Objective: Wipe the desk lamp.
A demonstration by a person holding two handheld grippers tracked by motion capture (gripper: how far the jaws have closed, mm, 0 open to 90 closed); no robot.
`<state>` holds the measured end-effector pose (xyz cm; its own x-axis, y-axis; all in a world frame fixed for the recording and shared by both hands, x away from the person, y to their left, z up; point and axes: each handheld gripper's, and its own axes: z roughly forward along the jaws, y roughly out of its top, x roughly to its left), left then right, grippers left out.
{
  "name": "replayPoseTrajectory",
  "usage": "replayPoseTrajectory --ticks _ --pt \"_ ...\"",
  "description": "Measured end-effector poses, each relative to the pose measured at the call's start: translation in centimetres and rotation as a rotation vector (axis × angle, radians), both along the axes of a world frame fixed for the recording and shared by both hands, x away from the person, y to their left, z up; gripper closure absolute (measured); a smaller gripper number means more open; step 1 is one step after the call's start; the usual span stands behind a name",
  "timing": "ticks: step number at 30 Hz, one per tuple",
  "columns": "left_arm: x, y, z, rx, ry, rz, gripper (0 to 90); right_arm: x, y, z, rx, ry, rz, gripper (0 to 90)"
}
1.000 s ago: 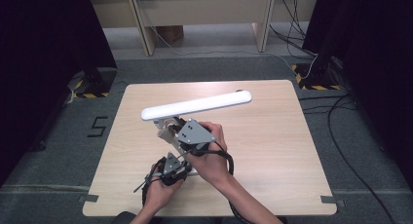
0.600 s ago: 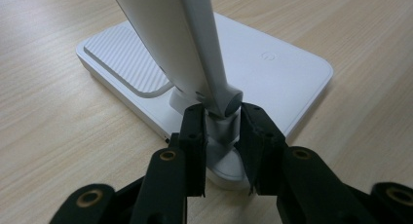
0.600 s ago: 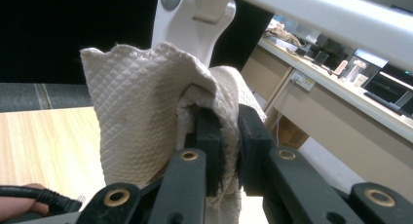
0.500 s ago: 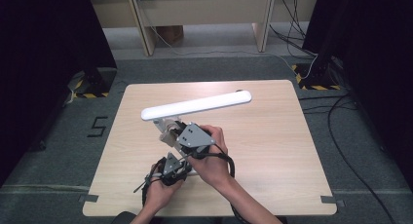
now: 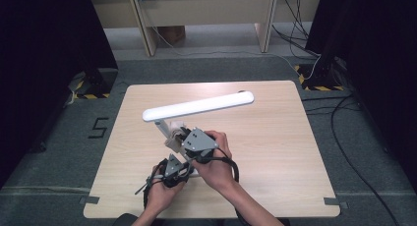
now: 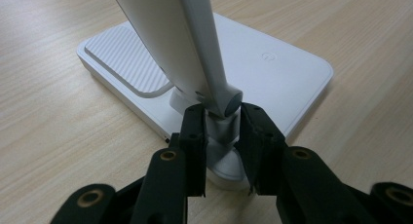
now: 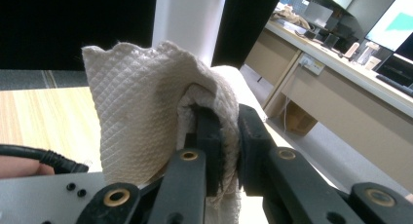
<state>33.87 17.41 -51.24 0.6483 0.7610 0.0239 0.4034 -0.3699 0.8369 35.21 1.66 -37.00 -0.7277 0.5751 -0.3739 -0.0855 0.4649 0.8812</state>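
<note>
I have a white desk lamp (image 5: pixel 196 107) standing near the middle of the tabletop (image 5: pixel 275 152), its long head lit and stretched out to the right. My left hand-held gripper (image 6: pixel 220 131) is clenched on the short post at the foot of the lamp's arm, just above the base (image 6: pixel 272 70), pinning the lamp in place. My right hand-held gripper (image 7: pixel 225 136) is clamped on a folded cloth (image 7: pixel 141 112), pressed up against the lamp's white arm (image 7: pixel 190 17).

By my reading, this is a wipe-down in mid-course: the lamp is braced and the cloth is at the lower arm, while the head and the base look to be left. How much of the arm is already clean I can't tell.

The high view gives me the layout, both hands (image 5: pixel 216 162) bunched at the foot of the lamp, but hides the jaws under the grey plates. The left gripper view shows the grip on the post and the ribbed pad on the base. The right gripper view shows the cloth's quilted weave.
</note>
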Motion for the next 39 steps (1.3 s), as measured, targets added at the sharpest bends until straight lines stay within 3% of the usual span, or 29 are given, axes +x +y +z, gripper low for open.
replayPoseTrajectory --ticks 39 --pt "-0.1 -0.1 -0.1 -0.011 0.002 0.005 71.8 0.3 -0.7 -5.2 -0.100 0.084 -0.042 82.6"
